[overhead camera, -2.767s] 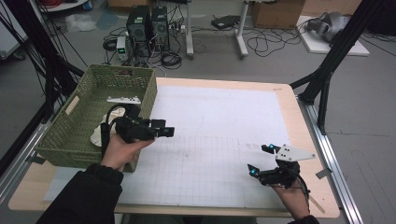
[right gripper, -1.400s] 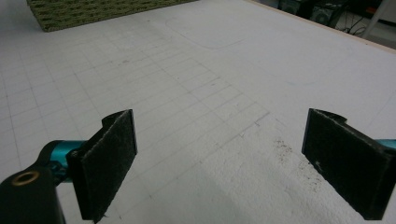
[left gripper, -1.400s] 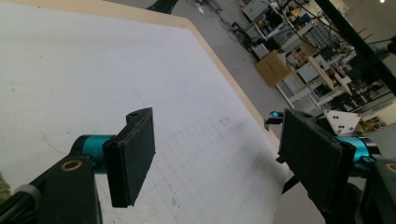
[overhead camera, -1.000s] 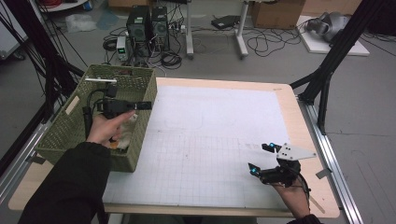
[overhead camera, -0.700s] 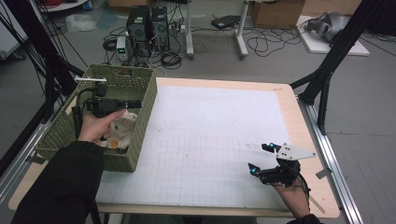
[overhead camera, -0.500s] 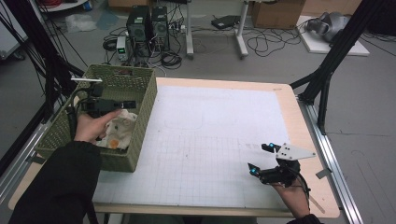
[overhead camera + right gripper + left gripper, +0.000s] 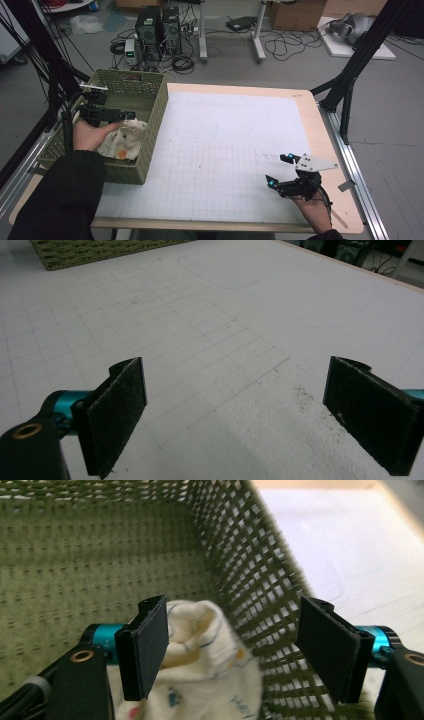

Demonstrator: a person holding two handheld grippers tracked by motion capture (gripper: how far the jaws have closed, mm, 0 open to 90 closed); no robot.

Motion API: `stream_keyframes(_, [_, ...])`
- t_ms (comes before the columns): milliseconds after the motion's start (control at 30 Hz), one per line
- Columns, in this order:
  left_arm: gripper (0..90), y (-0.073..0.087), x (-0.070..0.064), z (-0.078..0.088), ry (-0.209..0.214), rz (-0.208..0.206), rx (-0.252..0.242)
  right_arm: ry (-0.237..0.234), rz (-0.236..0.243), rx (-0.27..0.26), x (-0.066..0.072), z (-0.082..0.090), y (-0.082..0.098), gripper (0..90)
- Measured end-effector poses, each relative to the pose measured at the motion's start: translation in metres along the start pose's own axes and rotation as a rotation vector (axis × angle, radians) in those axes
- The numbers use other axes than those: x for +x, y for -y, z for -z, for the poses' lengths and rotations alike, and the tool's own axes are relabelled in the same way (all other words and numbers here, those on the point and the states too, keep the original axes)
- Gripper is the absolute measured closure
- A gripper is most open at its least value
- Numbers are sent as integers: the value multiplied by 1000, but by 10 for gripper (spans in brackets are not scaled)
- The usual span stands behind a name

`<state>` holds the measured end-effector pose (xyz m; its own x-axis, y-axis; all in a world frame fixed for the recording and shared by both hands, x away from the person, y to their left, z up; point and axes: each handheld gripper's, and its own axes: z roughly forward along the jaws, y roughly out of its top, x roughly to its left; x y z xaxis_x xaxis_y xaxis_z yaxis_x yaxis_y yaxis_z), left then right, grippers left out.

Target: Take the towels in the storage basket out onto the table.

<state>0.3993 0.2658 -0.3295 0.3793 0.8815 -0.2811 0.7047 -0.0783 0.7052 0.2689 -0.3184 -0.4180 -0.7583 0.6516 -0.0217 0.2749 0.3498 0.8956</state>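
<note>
The left gripper hangs released over the cream cloth inside the green basket. From above, the right gripper rests released on the white mat.

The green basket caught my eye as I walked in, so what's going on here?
A person works at a table with a gripper in each hand. The left gripper is down inside the green basket, jaws open around a bundled cream cloth with small prints; one jaw is close against the cloth, the other stands clear, so nothing is gripped yet. The right gripper rests open over the white gridded mat, holding nothing.
</note>
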Motion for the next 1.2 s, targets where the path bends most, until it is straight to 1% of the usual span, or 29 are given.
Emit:
stream_keyframes(33, [294, 1, 0, -4, -34, -31, 29, -1, -2, 1, 0, 0, 0, 95])
stream_keyframes(67, [292, 1, 0, -4, -34, -31, 29, -1, -3, 2, 0, 0, 0, 95])
stream_keyframes(100, [288, 2, 0, -9, -67, -56, 62, -1, -1, 4, 0, 0, 0, 95])
stream_keyframes(133, [284, 2, 0, -9, -67, -56, 62, -1, -1, 5, 0, 0, 0, 95])
stream_keyframes(167, [278, 3, 1, -14, -107, -78, 99, -3, -5, 9, 1, 0, 0, 95])
stream_keyframes(200, [266, 3, 1, -14, -107, -78, 99, -2, -6, 9, 1, 0, 0, 95])
stream_keyframes(233, [260, 4, 2, -19, -121, -71, 127, -2, -4, 6, 0, -1, 1, 95])
stream_keyframes(267, [260, 4, 3, -21, -132, -75, 133, -1, -3, 7, 0, -1, 1, 95])
stream_keyframes(300, [260, 4, 3, -21, -132, -75, 133, -1, -2, 8, 0, -1, 1, 95])
stream_keyframes(333, [260, 5, 3, -23, -140, -77, 139, -1, -2, 8, 0, -1, 1, 95])
stream_keyframes(367, [256, 5, 4, -27, -149, -79, 167, 0, -3, 10, 0, -1, 1, 95])
stream_keyframes(400, [256, 5, 4, -27, -149, -79, 167, 0, -3, 10, 0, -1, 1, 95])
stream_keyframes(433, [255, 6, 4, -30, -158, -83, 178, -4, -7, 13, 1, -1, 1, 95])
stream_keyframes(567, [251, 9, 6, -38, -182, -107, 238, -5, 1, 11, 1, -2, 1, 95])
stream_keyframes(600, [248, 11, 7, -41, -195, -99, 262, -5, 0, 10, 1, -2, 1, 95])
stream_keyframes(633, [247, 11, 7, -41, -195, -99, 262, -5, 0, 10, 1, -2, 1, 95])
stream_keyframes(700, [249, 12, 8, -44, -209, -105, 295, -9, -2, 15, 1, -2, 1, 95])
stream_keyframes(733, [255, 13, 9, -46, -217, -102, 304, -8, 0, 13, 1, -2, 1, 95])
stream_keyframes(767, [261, 15, 10, -49, -228, -108, 333, -9, -1, 14, 2, -2, 1, 95])
stream_keyframes(800, [268, 15, 10, -49, -228, -108, 333, -10, 3, 12, 1, -2, 1, 95])
stream_keyframes(867, [272, 17, 11, -52, -238, -106, 362, -10, 2, 13, 2, -2, 1, 95])
stream_keyframes(900, [296, 19, 12, -54, -246, -114, 386, -7, 0, 13, 2, -2, 1, 95])
stream_keyframes(933, [311, 19, 12, -55, -249, -118, 398, -8, 0, 14, 2, -2, 1, 95])
stream_keyframes(967, [313, 19, 12, -55, -249, -118, 398, -8, 4, 11, 1, -2, 1, 95])
stream_keyframes(1033, [328, 21, 12, -58, -253, -117, 420, -10, 3, 12, 1, -2, 1, 95])
stream_keyframes(1067, [332, 24, 13, -62, -247, -119, 462, -11, -1, 13, 2, -2, 1, 95])
stream_keyframes(1100, [328, 24, 13, -62, -247, -119, 462, -9, 3, 12, 2, -2, 1, 95])
stream_keyframes(1167, [320, 29, 13, -68, -260, -144, 517, -11, 2, 13, 2, -2, 1, 95])
stream_keyframes(1200, [316, 33, 12, -73, -274, -168, 572, -11, 3, 12, 2, -2, 0, 95])
